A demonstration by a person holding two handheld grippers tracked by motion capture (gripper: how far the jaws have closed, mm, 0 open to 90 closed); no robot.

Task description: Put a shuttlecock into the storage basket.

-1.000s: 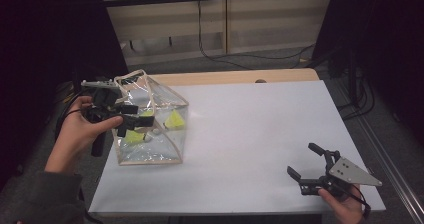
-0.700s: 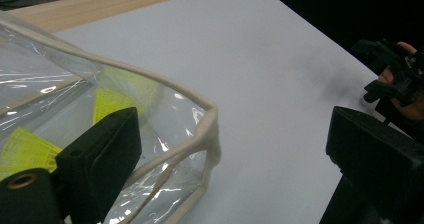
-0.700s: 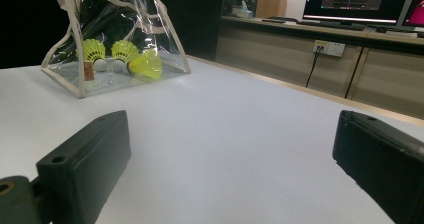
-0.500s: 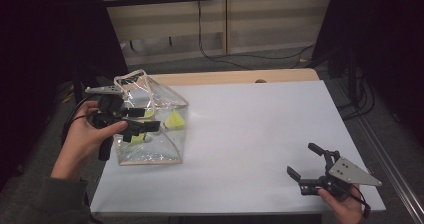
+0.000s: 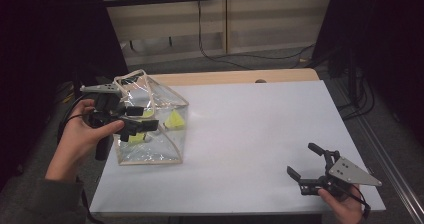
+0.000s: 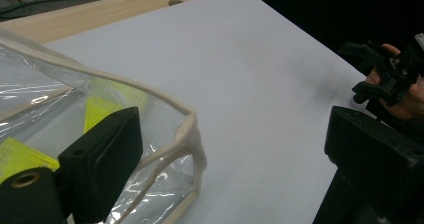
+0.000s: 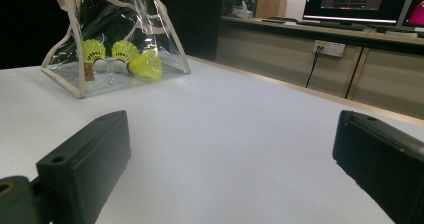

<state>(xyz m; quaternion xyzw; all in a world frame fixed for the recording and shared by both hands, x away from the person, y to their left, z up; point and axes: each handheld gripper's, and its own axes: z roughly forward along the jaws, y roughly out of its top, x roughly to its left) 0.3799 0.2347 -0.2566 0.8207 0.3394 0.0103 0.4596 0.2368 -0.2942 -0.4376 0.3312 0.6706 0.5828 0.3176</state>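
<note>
Far left, high view: the person's left hand [image 5: 80, 134] holds the left hand-held gripper [image 5: 142, 118] at the open top of a clear pouch [image 5: 150, 149] with cream-coloured piping. The pouch stands on the white worktop [image 5: 250, 124] near its left edge. In the left gripper view the jaws stand wide apart; one jaw lies against the pouch's clear wall beside the piped rim [image 6: 185, 129], the other hangs over bare worktop, and nothing is clamped between them.

Inside the pouch: yellow shuttlecocks [image 7: 122, 56] (three can be made out in the right gripper view), lying on the pouch floor with their white corks showing. From above they read as yellow patches [image 5: 174, 120] behind the film.

Centre: bare white worktop, with a strip of pale wood [image 5: 225, 77] along its far edge.

Right, near the front corner: the right hand-held gripper [image 5: 307, 165], held low over the worktop, well apart from the pouch. Its jaws are spread wide and hold nothing; the grey three-cornered plate [image 5: 352, 171] sits on top.
</note>
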